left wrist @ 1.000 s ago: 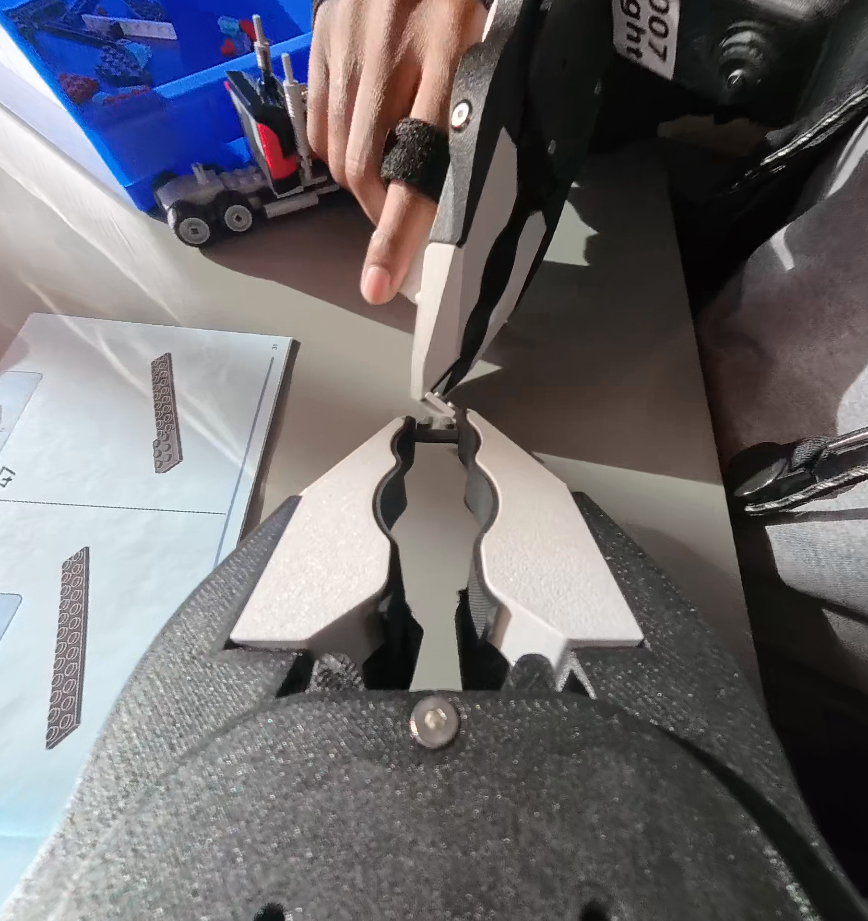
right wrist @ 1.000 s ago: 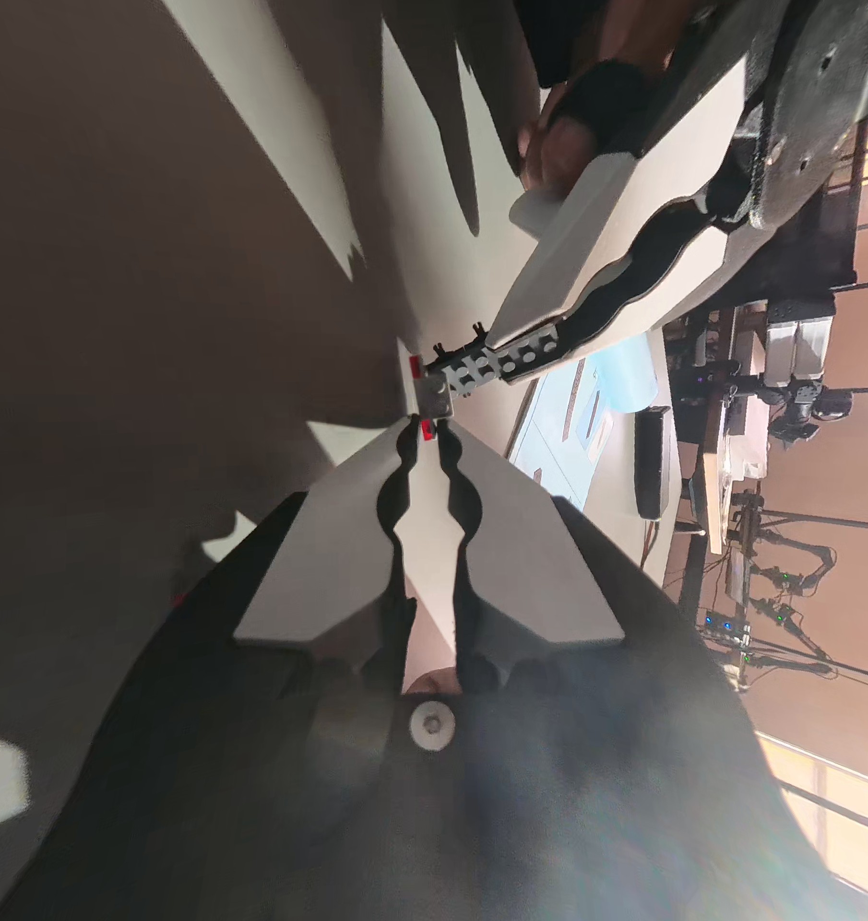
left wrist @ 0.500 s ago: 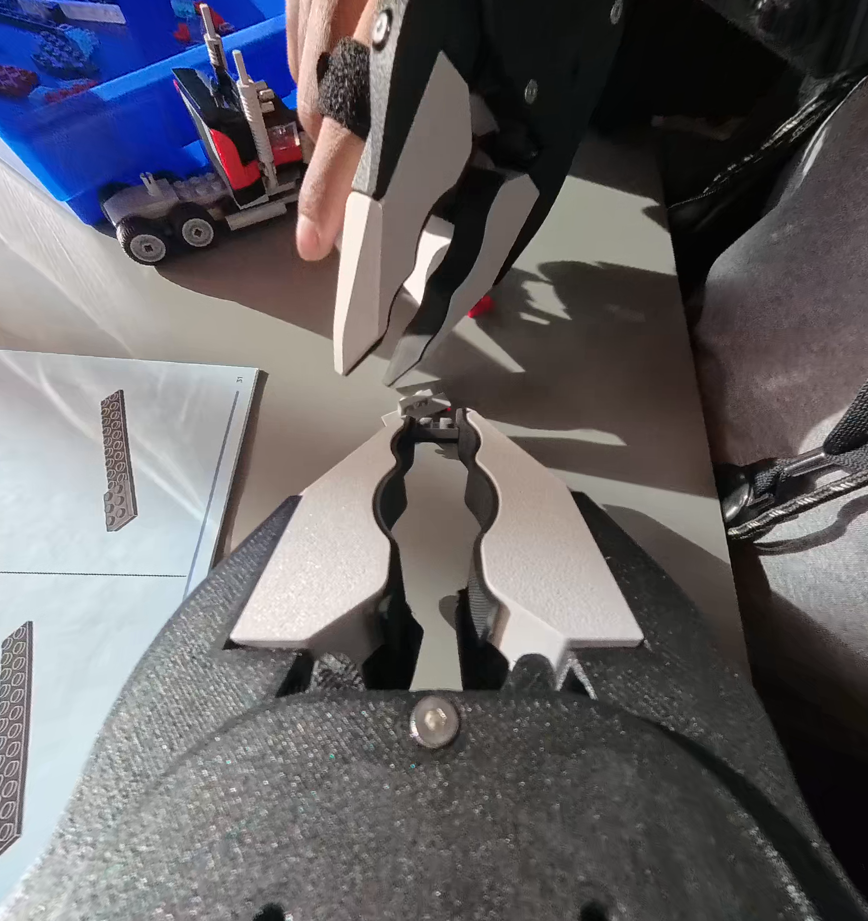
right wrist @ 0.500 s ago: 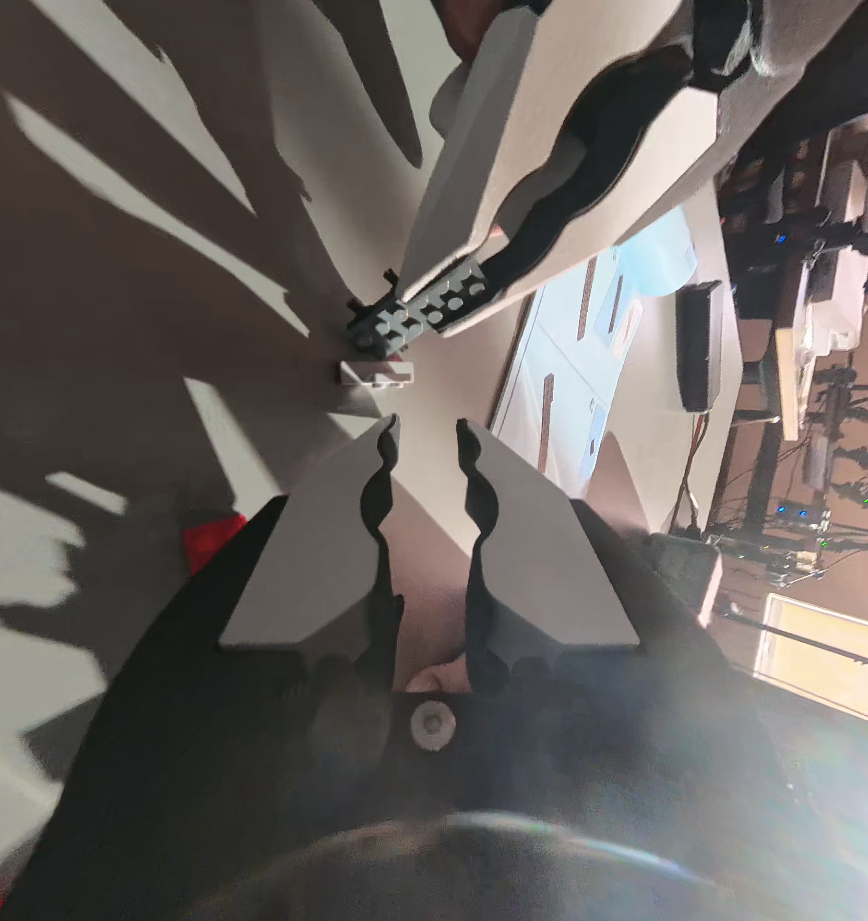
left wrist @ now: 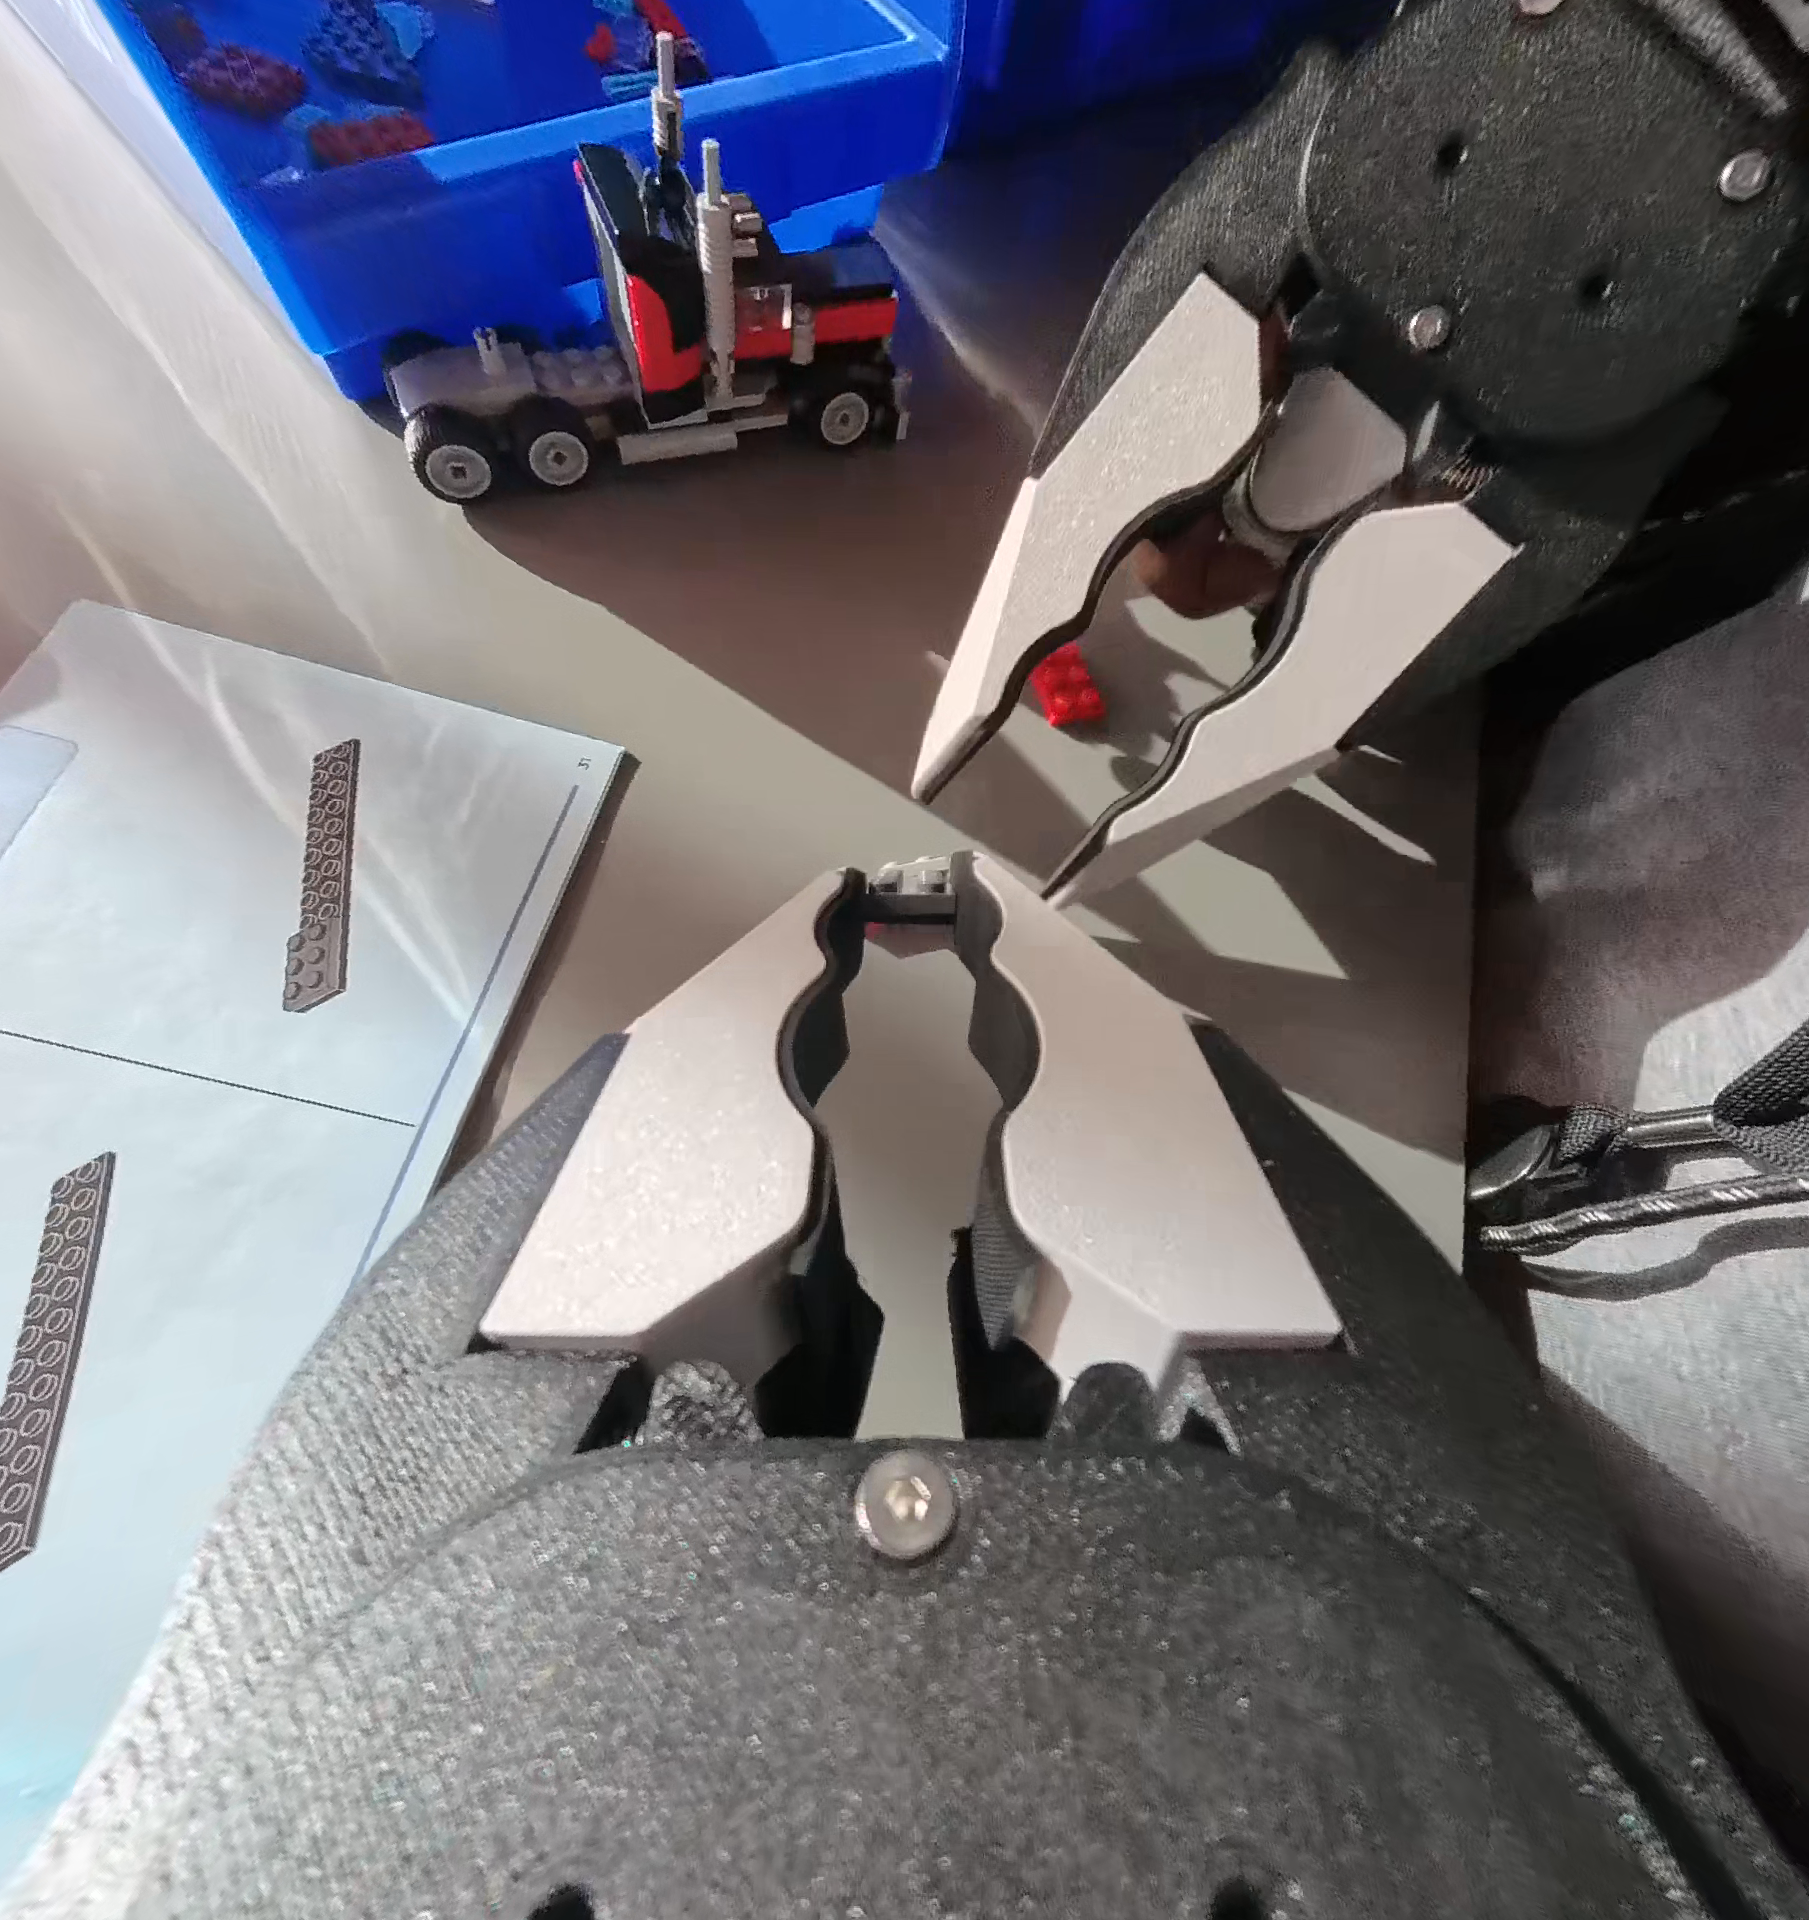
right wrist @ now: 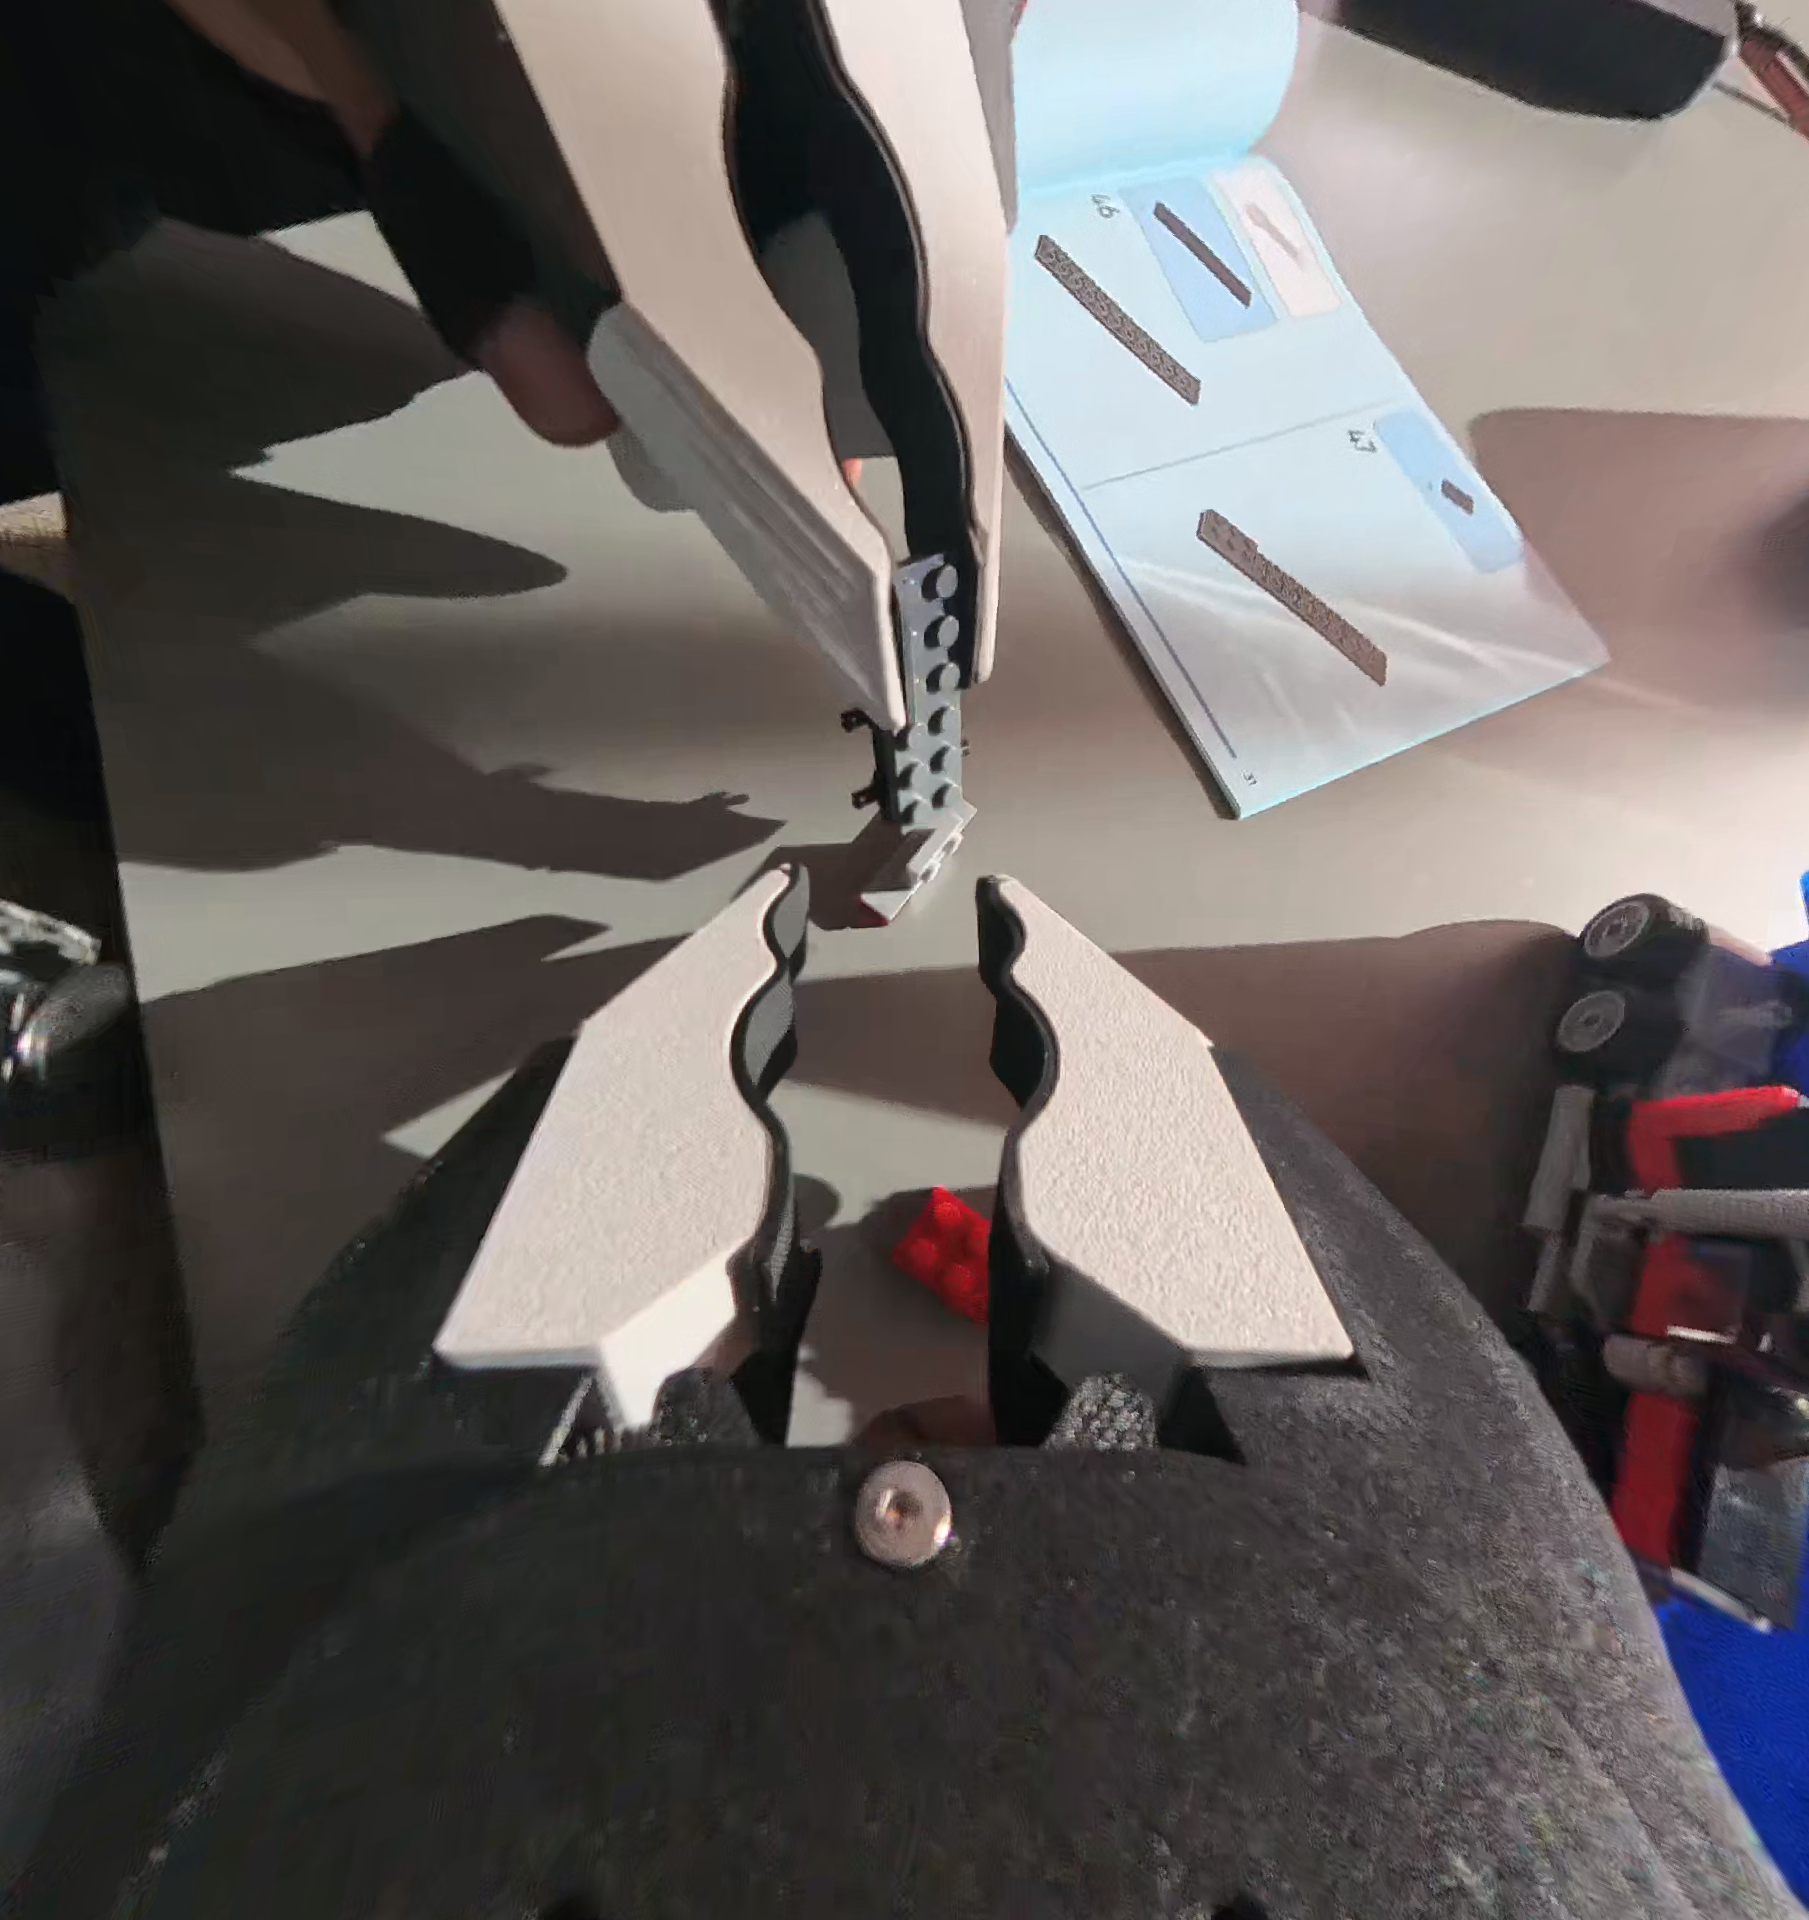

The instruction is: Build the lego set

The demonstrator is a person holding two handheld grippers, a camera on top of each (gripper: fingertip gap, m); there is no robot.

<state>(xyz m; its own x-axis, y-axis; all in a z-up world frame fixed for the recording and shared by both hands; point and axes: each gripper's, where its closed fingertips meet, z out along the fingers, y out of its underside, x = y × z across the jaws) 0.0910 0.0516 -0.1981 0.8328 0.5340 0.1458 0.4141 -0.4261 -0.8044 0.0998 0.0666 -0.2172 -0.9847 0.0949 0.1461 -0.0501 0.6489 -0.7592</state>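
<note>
- Grip, left gripper [left wrist: 910, 883]: jaws narrow, pinched on a grey studded plate [right wrist: 929, 686] at the very tips; a small light-grey piece [right wrist: 910, 862] hangs skewed at the plate's free end; whether it is seated I cannot tell
- Right gripper [right wrist: 889, 904]: jaws wide apart, nothing between them; tips sit just beside that small piece, which lies straight ahead at frame centre in the right wrist view
- Plate's long axis: runs from upper centre down toward the right gripper's gap, roughly in line with its fingers; right tool is the nearer free one
- Judgement: next move likely a close on the small piece to square or press it; skewed seating could pop it off
- Red brick [right wrist: 947, 1252]: loose on the table [left wrist: 775, 623], beneath the right gripper
- Blue bin [left wrist: 609, 197]: upper left in the left wrist view; holds loose bricks, red and blue among them
- Truck model [left wrist: 671, 353]: stands against the bin's front wall
- Instruction booklet [left wrist: 204, 883]: open, lying flat at the left edge
</note>
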